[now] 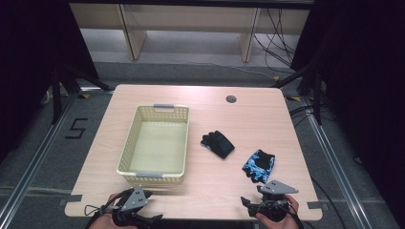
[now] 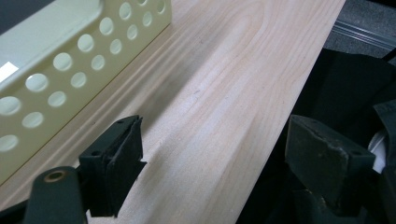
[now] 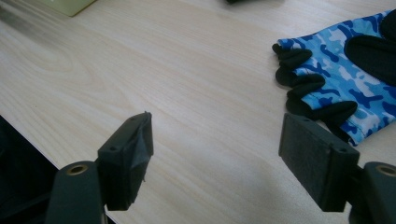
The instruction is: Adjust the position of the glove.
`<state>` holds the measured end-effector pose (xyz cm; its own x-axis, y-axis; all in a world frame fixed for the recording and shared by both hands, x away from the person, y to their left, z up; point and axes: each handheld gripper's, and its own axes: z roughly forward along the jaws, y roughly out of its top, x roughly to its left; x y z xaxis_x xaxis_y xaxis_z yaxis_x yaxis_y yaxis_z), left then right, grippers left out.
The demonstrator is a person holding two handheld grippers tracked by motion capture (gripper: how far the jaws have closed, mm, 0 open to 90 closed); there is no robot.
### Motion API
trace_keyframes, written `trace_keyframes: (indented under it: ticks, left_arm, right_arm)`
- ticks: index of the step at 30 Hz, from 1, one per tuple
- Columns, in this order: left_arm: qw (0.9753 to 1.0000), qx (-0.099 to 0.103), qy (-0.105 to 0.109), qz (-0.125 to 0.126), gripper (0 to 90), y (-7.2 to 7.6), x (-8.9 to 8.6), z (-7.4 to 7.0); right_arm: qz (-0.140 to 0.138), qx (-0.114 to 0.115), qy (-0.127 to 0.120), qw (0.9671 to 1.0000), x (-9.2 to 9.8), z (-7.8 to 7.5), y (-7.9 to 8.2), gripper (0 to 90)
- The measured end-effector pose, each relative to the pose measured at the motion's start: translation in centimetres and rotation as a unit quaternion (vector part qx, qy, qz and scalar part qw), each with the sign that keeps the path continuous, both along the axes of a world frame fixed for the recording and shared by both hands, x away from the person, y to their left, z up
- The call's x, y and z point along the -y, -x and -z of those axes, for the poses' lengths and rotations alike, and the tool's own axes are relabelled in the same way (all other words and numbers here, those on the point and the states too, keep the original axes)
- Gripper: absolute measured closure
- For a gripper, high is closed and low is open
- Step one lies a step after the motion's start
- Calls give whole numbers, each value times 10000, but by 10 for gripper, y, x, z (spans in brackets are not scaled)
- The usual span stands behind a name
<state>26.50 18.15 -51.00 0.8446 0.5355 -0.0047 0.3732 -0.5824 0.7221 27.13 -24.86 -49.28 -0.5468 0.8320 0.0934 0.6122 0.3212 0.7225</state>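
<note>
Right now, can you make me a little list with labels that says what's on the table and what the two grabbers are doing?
table: light wood table, round hole near the far edge
basket: cream basket with round holes, left of centre, nothing inside
near glove: blue camouflage glove, lying flat, closest to the right hand-held gripper
far glove: black glove, between the basket and the blue one
left hand-held gripper: open, holding nothing, just before the basket's near wall
right hand-held gripper: open, holding nothing, just short of the blue camouflage glove
</note>
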Motion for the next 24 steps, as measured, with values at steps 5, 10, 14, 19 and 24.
trace_keyframes:
  ticks: [5,10,14,19,24]
  left_arm:
    - [10000,-4,36,-30,187,0,0,1]
    - [10000,-23,40,-50,188,-1,0,1]
    - [9999,40,-66,72,188,-2,0,1]
    - [10000,-36,3,-35,187,-2,0,2]
    - [10000,-63,17,-25,185,-1,0,2]
  right_arm:
    - [24,-16,-119,9999,1,-1,-1,327]
    - [46,42,-89,9999,0,-3,-3,353]
    - [-34,176,-68,9998,1,-3,-5,373]
    - [-20,208,-80,9998,2,-6,-7,375]
    - [56,319,-143,9994,5,-8,-12,358]
